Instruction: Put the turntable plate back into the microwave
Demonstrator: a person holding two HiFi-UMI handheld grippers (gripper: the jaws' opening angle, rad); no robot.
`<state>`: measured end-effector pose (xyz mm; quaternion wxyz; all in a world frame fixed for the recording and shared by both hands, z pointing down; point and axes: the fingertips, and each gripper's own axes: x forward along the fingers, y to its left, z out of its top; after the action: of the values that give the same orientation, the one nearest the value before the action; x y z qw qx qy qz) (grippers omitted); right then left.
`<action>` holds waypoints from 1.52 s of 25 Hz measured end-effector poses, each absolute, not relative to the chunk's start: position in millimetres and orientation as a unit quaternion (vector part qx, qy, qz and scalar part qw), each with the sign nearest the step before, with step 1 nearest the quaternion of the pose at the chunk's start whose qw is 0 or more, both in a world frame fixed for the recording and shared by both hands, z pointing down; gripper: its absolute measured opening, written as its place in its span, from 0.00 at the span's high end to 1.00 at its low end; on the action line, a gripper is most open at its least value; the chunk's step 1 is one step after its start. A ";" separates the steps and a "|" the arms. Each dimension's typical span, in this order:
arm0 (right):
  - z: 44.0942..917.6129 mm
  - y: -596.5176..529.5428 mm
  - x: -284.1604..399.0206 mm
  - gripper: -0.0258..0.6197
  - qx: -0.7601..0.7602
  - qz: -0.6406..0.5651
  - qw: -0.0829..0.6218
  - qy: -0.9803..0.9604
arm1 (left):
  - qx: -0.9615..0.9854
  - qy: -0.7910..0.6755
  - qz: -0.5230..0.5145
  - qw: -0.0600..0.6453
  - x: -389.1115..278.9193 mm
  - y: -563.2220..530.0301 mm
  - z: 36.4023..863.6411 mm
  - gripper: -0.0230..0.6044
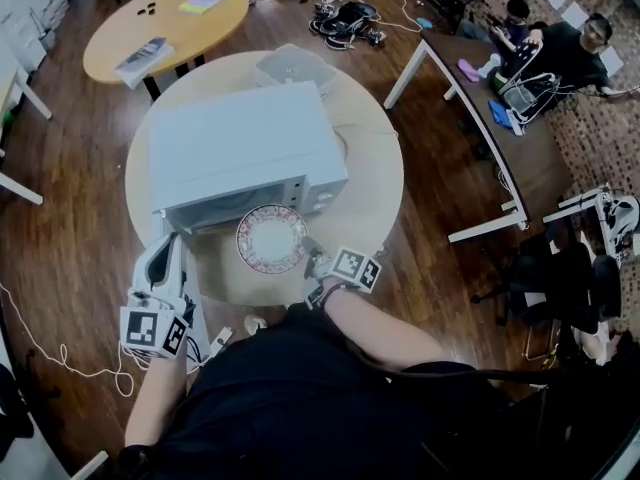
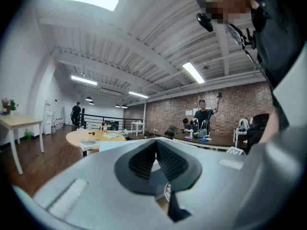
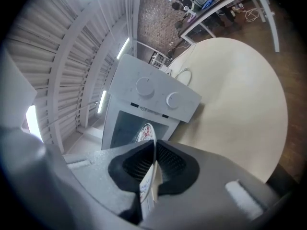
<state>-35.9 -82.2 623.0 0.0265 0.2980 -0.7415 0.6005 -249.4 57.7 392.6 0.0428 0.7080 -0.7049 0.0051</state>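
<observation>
Plate (image 1: 271,238), apparently level and face up, rim pinched by right hand-held gripper (image 1: 313,260) before microwave (image 1: 245,148); left hand-held gripper (image 1: 163,260) closed.

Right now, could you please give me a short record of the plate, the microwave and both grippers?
plate: patterned, held by its rim in front of the microwave opening, not yet inside
microwave: white, on the round table, door open
right gripper: shut on the plate's rim
left gripper: jaws together, nothing seen between them, near the microwave's front left corner
</observation>
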 end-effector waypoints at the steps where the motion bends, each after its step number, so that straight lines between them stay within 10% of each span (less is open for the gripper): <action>1: 624.5 -82.6 -39.8 0.93 0.294 0.602 0.028 -0.742 | 0.708 -0.705 0.009 0.043 -249.3 57.1 394.0 0.96; 38: 634.2 -115.0 -87.1 0.93 0.252 0.610 0.054 -0.749 | 0.667 -0.743 0.015 0.042 -267.2 29.4 398.7 0.96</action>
<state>-87.1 -115.0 634.2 0.0545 0.2517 -0.7494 0.6100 -267.2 29.4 398.7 0.0415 0.6675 -0.7433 0.0146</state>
